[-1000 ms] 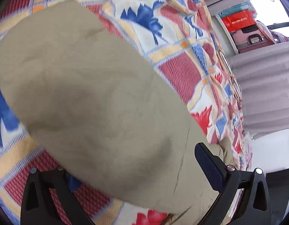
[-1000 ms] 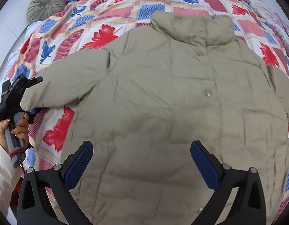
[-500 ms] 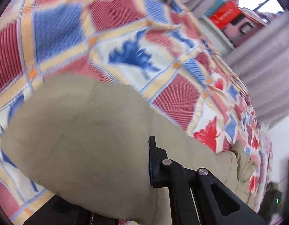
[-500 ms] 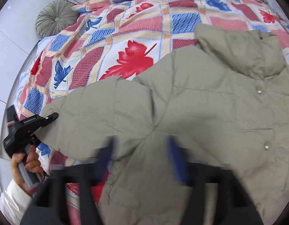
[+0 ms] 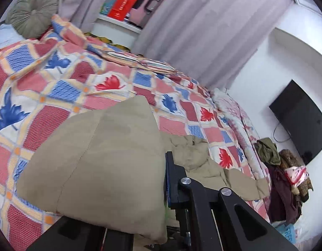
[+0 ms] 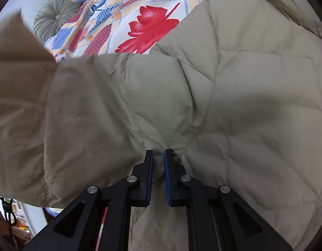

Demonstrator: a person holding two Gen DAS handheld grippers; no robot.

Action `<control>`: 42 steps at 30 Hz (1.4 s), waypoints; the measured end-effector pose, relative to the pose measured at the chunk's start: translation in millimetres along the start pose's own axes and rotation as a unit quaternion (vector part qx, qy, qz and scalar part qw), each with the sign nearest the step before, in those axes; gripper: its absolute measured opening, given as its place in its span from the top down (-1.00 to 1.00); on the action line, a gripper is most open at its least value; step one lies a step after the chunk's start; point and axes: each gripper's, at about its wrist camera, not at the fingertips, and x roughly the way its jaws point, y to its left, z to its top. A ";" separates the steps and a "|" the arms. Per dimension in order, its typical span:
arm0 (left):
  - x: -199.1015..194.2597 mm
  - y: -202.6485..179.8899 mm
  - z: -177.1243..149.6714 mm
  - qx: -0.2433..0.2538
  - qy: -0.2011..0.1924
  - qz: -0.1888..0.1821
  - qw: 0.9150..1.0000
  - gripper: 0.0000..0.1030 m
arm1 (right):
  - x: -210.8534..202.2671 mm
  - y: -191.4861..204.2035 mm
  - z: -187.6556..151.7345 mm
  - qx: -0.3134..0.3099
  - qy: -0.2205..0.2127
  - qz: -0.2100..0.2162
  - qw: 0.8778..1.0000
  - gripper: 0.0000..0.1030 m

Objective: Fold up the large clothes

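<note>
Folding had barely begun: your left gripper (image 5: 161,190) clamped the jacket's sleeve (image 5: 110,163) lifted off the bedspread (image 5: 56,79), your right gripper (image 6: 158,175) pinched the jacket (image 6: 244,83) near the armpit. Body and far sleeve were unfolded.

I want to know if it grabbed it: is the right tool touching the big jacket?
Touching. The right wrist view shows the right tool pinching a fold of the jacket between its blue pads.
</note>
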 end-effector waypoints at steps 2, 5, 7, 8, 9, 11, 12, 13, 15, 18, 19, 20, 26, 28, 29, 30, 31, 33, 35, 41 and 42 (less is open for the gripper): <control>28.1 -31.5 -4.9 0.025 0.023 -0.008 0.999 0.84 | -25.9 -14.7 -7.2 0.008 -0.015 -0.001 1.000 0.78; 75.9 -75.0 -25.6 0.077 0.061 0.007 0.995 0.84 | -71.1 -44.8 -19.0 0.016 -0.046 -0.033 0.998 0.78; 106.4 -93.1 -45.7 0.097 0.088 0.019 0.991 0.84 | -97.7 -66.3 -25.3 0.022 -0.061 -0.055 0.996 0.78; 121.5 -99.9 -57.0 0.105 0.101 0.029 0.989 0.84 | -111.5 -78.9 -29.4 0.026 -0.068 -0.069 0.995 0.78; 138.3 -105.2 -69.1 0.111 0.116 0.039 0.986 0.83 | -122.1 -88.8 -32.4 0.030 -0.073 -0.079 0.994 0.78; 169.4 -108.1 -93.3 0.110 0.151 0.056 0.981 0.83 | -143.4 -111.0 -40.9 0.042 -0.082 -0.101 0.991 0.78; 185.7 -106.7 -107.1 0.105 0.171 0.070 0.977 0.83 | -150.5 -121.0 -44.6 0.048 -0.084 -0.109 0.989 0.78; 195.9 -105.0 -117.4 0.101 0.183 0.085 0.974 0.83 | -156.2 -127.3 -48.8 0.053 -0.086 -0.114 0.988 0.78; 210.0 -98.1 -136.9 0.098 0.199 0.109 0.969 0.83 | -165.9 -141.8 -56.3 0.062 -0.088 -0.127 0.986 0.78; 214.5 -98.8 -154.3 0.110 0.197 0.137 0.965 0.71 | -176.1 -155.7 -61.2 0.070 -0.092 -0.133 0.984 0.78; 213.4 -100.7 -157.2 0.115 0.200 0.139 0.963 0.39 | -177.2 -160.9 -61.2 0.072 -0.092 -0.135 0.984 0.78; 211.5 -103.7 -159.4 0.119 0.205 0.136 0.962 0.10 | -178.3 -165.0 -61.1 0.073 -0.090 -0.136 0.984 0.78; 173.0 -117.3 -151.1 0.135 0.183 0.158 0.961 -0.99 | -186.9 -173.1 -55.2 0.065 -0.087 -0.142 0.984 0.77; 150.2 -113.2 -141.1 0.123 0.166 0.156 0.966 -0.99 | -194.3 -171.4 -61.1 0.052 -0.089 -0.148 0.984 0.76; 138.9 -110.4 -136.4 0.119 0.157 0.157 0.968 -0.99 | -197.6 -168.9 -62.0 0.044 -0.090 -0.151 0.983 0.76; 121.8 -104.2 -131.5 0.113 0.142 0.163 0.970 -0.99 | -198.1 -163.5 -57.5 0.034 -0.090 -0.156 0.983 0.75; 107.9 -96.3 -127.3 0.105 0.130 0.172 0.971 -0.99 | -198.5 -157.9 -54.5 0.023 -0.091 -0.160 0.983 0.75; 82.1 -71.5 -116.1 0.079 0.113 0.192 0.972 -0.99 | -199.3 -144.2 -51.0 -0.003 -0.095 -0.165 0.982 0.17; 67.0 -38.0 -107.0 0.048 0.114 0.211 0.970 -0.99 | -197.5 -121.3 -42.5 -0.041 -0.109 -0.168 0.979 -0.49; 46.2 65.6 -103.2 -0.079 0.123 0.264 0.953 -0.98 | -158.2 -27.2 -21.5 -0.216 -0.123 -0.221 0.943 -0.52; 47.5 77.2 -104.7 -0.096 0.127 0.268 0.950 -0.98 | -145.5 -10.4 -19.6 -0.251 -0.121 -0.237 0.931 -0.52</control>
